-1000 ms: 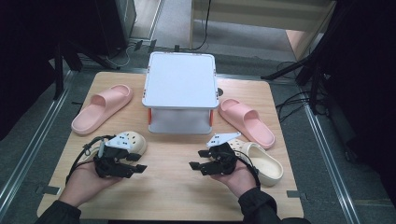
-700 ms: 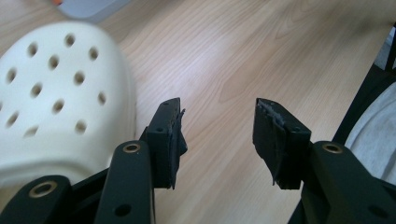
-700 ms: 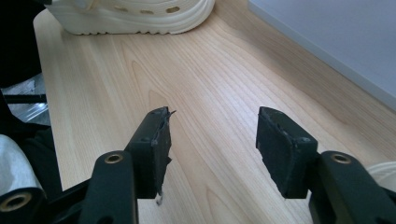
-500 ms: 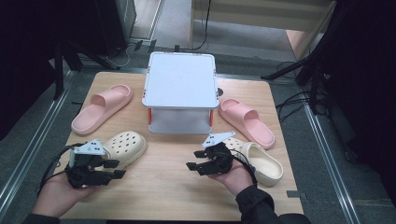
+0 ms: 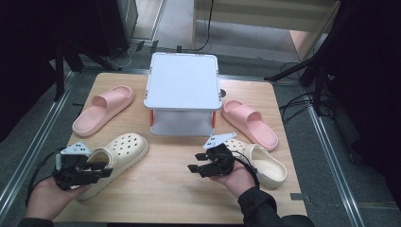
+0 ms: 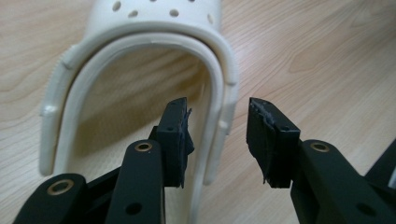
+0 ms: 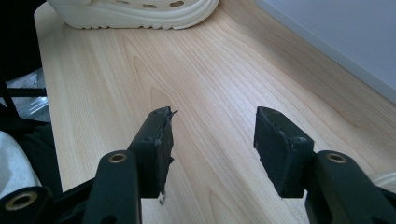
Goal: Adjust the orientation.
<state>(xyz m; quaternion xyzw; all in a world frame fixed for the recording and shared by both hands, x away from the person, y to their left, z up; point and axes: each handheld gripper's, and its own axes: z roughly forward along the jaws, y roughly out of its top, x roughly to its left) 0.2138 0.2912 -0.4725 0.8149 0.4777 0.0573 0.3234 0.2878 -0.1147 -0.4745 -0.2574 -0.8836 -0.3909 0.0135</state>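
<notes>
A box (image 5: 183, 94) stands at the back middle of the surface (image 5: 165, 189). One slide (image 5: 101, 109) lies left of it, another slide (image 5: 249, 124) right of it. Nearer the person, a clog (image 5: 118, 158) lies front left and a second clog (image 5: 262, 163) front right. The left claw (image 5: 101, 170) sits at the near end of the left clog, its jaws either side of the heel rim (image 6: 219, 107). The right claw (image 5: 198, 168) hangs over bare surface, just left of the right clog.

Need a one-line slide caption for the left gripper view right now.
Left gripper straddling the heel rim of the cream clog, jaws closing but not yet pressing.
</notes>
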